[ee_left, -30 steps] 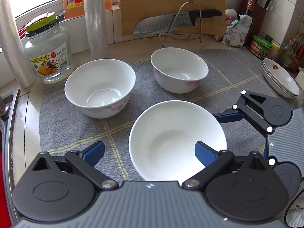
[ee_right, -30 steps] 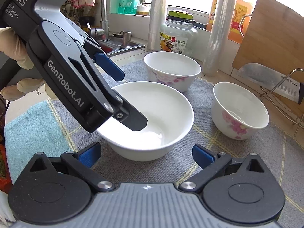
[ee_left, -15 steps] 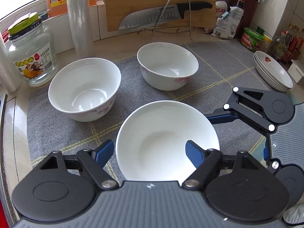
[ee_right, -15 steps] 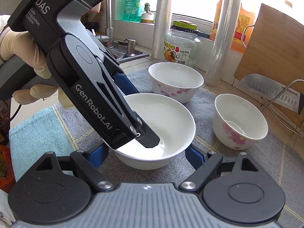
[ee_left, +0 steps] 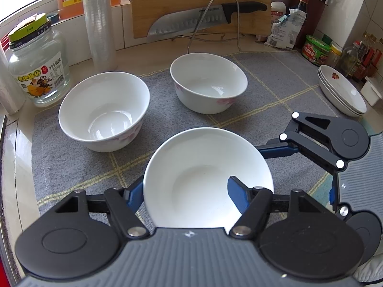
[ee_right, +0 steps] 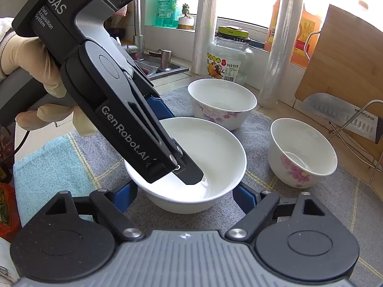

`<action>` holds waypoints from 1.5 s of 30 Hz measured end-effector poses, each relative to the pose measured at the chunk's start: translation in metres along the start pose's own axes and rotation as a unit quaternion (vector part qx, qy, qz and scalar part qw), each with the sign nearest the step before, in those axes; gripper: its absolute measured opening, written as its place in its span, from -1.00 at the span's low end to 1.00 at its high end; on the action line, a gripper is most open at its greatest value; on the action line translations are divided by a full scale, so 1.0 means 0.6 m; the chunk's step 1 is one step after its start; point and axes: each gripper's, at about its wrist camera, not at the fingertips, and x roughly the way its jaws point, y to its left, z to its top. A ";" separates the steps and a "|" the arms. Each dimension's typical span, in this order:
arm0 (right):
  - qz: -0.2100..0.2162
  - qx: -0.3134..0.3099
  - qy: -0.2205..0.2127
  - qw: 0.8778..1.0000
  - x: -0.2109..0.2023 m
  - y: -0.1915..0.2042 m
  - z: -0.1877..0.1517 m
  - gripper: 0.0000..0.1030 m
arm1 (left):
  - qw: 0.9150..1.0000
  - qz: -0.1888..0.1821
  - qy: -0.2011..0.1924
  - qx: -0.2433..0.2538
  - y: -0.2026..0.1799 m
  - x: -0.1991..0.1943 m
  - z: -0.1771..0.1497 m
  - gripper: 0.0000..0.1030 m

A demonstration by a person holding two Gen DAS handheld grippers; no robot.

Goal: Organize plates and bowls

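Note:
A plain white bowl (ee_left: pixel 198 172) (ee_right: pixel 215 148) sits on the grey mat (ee_left: pixel 275 76). My left gripper (ee_left: pixel 185 191) (ee_right: pixel 177 143) straddles its rim, jaws closing: one blue pad meets the outside, the other finger reaches down inside. My right gripper (ee_right: pixel 184 196) is shut on the bowl's outer wall from the opposite side; one of its fingers (ee_left: pixel 275 149) touches the rim. Two flowered bowls (ee_left: pixel 103 110) (ee_left: pixel 208 83) stand behind on the mat. A stack of plates (ee_left: pixel 340 91) lies at the far right.
A glass jar (ee_left: pixel 38 67) and a cling-film roll (ee_left: pixel 99 24) stand behind the bowls. A knife (ee_left: pixel 208 19) rests on a wire rack against the cutting board. Bottles crowd the right corner. The sink (ee_right: pixel 162 67) and a blue towel (ee_right: pixel 55 162) lie on the other side.
Both grippers' jaws have narrowed around the plain white bowl. The right pads came in against its wall; the left outer pad reached the rim and its inner finger sank deeper.

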 end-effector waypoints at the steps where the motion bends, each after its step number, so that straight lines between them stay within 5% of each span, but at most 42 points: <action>1: 0.000 0.001 0.001 1.000 -0.002 0.000 0.000 0.74 | 1.000 -0.002 0.000 -0.001 0.000 -0.001 0.001 0.38; 45: -0.116 0.078 0.043 0.989 -0.153 -0.111 -0.122 0.74 | 0.989 -0.099 -0.001 0.107 -0.229 0.075 0.095 0.38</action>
